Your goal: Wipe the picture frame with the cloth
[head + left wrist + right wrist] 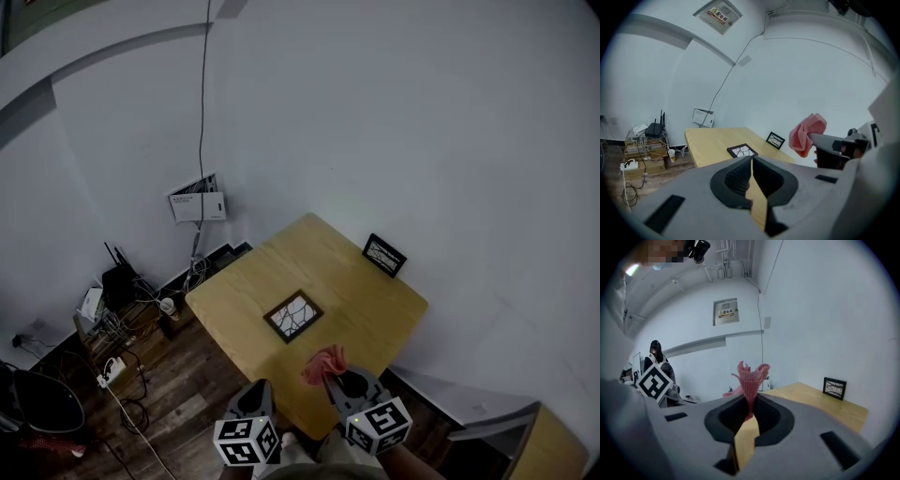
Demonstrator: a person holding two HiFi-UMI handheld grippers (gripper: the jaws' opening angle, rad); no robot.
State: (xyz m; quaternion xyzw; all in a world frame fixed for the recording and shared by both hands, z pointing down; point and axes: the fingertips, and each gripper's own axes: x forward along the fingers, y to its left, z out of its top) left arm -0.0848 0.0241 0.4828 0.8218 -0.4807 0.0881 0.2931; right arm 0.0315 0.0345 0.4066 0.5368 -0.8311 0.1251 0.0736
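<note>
While your right gripper point(749, 405) clamps the crumpled pink cloth point(750, 377), your left gripper point(752, 165) closes on nothing.
Unheld, the flat black picture frame point(293, 316) may skid under wiping.

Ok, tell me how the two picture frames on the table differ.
The near frame lies flat in the middle of the table; the far frame stands upright at its back edge. The near frame looks squarish; the far frame is wider than tall. Both have dark borders around pale pictures.
</note>
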